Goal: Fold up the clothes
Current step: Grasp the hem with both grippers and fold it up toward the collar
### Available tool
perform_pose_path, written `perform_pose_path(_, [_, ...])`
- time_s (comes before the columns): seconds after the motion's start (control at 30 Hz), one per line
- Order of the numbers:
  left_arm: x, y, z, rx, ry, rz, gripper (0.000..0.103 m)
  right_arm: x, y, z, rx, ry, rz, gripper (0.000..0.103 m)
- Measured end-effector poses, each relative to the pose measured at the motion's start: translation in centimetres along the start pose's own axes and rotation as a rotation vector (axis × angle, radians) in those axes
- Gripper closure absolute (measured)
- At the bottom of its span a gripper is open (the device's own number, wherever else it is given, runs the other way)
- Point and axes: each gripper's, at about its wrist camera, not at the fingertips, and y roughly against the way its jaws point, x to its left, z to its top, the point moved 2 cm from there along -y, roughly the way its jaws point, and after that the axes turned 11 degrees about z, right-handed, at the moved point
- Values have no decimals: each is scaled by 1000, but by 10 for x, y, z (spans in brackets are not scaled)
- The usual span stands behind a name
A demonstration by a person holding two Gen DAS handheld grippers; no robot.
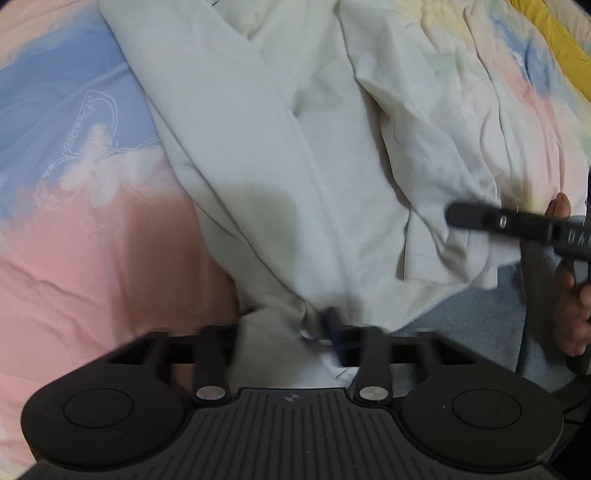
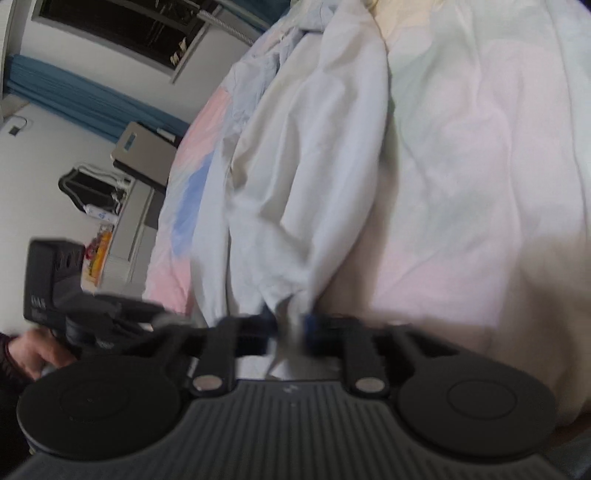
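A white garment [image 1: 295, 158] lies rumpled along a pastel bedspread [image 1: 74, 221]. My left gripper [image 1: 295, 332] is shut on the garment's near hem, with cloth bunched between its fingers. In the right wrist view the same white garment [image 2: 303, 166] stretches away from my right gripper [image 2: 290, 326], which is shut on another part of the near edge. The right gripper [image 1: 480, 216] also shows in the left wrist view at the far right, held by a hand [image 1: 576, 314]. The left gripper [image 2: 110, 317] appears at the left of the right wrist view.
The bedspread [image 2: 480, 184] is pink, blue and pale yellow with a butterfly print [image 1: 92, 162]. A yellow cloth [image 1: 554, 40] lies at the top right. Beyond the bed's left edge stand a grey cabinet [image 2: 140, 206], a blue curtain [image 2: 74, 99] and a dark window [image 2: 129, 26].
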Motion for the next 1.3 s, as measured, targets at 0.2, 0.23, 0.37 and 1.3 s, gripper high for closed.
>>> perform_pose_path(0.2, [10,53,-24,-201,182,-97,93,21,26,15,-78,30,51,96])
perform_pose_path(0.23, [15,64,-29,-233,231,-132,93,25,33,18,-93,36,59,96])
perform_pose_path(0.37, [36,89,-57,-319,430,-300,94,47,66,27,-156,66,91,96])
perform_pose_path(1.3, [150,100,26,-565,852,-592,97,28,60,167,-288,-57,-21,96])
